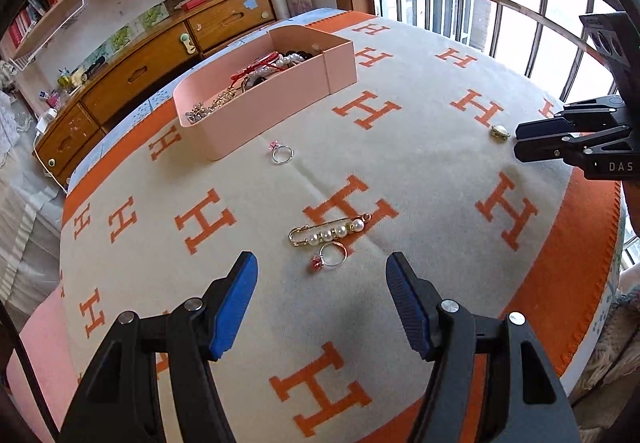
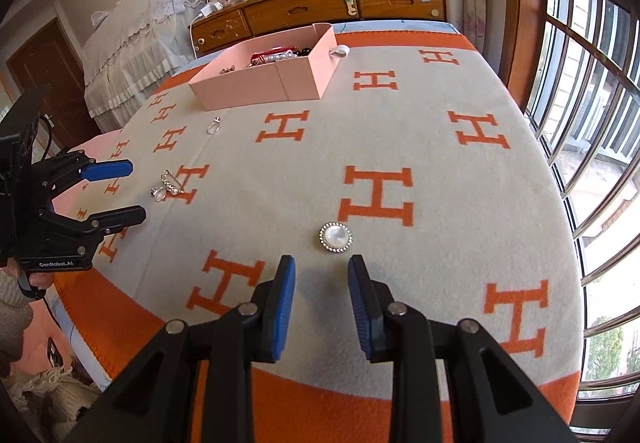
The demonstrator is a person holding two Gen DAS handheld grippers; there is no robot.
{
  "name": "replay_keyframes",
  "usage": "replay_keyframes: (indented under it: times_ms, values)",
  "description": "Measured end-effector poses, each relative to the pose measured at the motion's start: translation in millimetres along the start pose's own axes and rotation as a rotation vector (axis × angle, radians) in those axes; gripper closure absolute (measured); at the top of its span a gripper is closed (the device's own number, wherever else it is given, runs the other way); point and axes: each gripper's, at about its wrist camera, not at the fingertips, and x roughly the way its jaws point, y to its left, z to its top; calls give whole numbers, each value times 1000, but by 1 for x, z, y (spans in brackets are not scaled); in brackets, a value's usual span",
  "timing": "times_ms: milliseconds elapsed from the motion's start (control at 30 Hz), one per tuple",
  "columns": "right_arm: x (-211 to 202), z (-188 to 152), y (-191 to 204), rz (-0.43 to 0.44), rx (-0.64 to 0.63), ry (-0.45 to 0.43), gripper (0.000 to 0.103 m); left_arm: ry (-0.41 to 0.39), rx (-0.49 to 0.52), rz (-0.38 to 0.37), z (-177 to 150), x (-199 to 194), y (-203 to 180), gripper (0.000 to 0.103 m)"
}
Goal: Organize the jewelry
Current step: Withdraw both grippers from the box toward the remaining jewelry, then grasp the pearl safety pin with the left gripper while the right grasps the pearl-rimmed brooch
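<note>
A cream blanket (image 1: 248,251) with an orange border and a repeating pattern of large orange letters "H" covers a table. On it, toward the far side, stands an open pink box (image 1: 280,99) holding a tangle of jewelry: pearl beads, dark beads, a red cord and small sparkling pieces.

The left gripper (image 1: 322,275) hovers with its blue-padded jaws wide apart and nothing between them. Just beyond its tips lie a ring with a red stone (image 1: 330,257) and, touching or nearly touching it, a gold safety-pin brooch strung with pearls (image 1: 330,231). A silver ring with a pink stone (image 1: 281,153) lies near the box's front wall.

The right gripper (image 2: 322,269) has its jaws narrowly apart, also holding nothing. A round pearl brooch rimmed with tiny stones (image 2: 336,237) rests on the blanket just beyond its tips, apart from the pads.

In the right wrist view the left gripper's body reads "GenRoboLAI", though the small print is hard to make out. In the left wrist view the right gripper shows "DAS", cut off at the picture's edge.
</note>
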Motion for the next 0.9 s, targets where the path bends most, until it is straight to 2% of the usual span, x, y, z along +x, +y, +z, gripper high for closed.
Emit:
replay_keyframes:
  times_ms: [367,667,900]
  values:
    - [11,11,4,2,-24,-42,75,52,-81,-38,8,21,11,38]
    - [20,16,19,-85,-108,-62,75,78,-159,-102,12,32,16,38]
    - [19,17,17,-66,-90,-65,76,80,-190,-162,20,38,13,38]
